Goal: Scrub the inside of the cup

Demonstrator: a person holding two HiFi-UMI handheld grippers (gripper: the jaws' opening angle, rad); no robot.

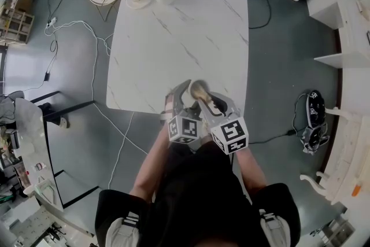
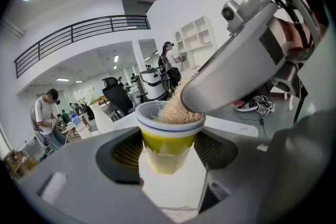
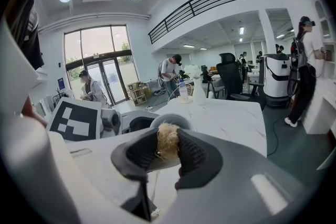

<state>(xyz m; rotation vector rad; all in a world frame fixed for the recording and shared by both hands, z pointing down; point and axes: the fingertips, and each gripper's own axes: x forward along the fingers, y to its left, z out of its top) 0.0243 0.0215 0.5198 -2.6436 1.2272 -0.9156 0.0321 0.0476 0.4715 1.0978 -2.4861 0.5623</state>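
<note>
Widely spread, the left gripper (image 2: 168, 153) clasps the yellow cup (image 2: 169, 136); the right gripper (image 3: 167, 155) pinches a tan fibrous scrubber (image 3: 167, 140), which is pushed into the cup's mouth.

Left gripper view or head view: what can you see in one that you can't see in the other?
Only the left gripper view shows that the cup has a yellow side and a blue stripe under its white rim, with the left gripper squeezing it from both sides. Only the head view shows the marker cubes on the grippers, the person's arms and the whole table. Both show the cup with the tan scrubber in it and the right gripper poking into it.
</note>
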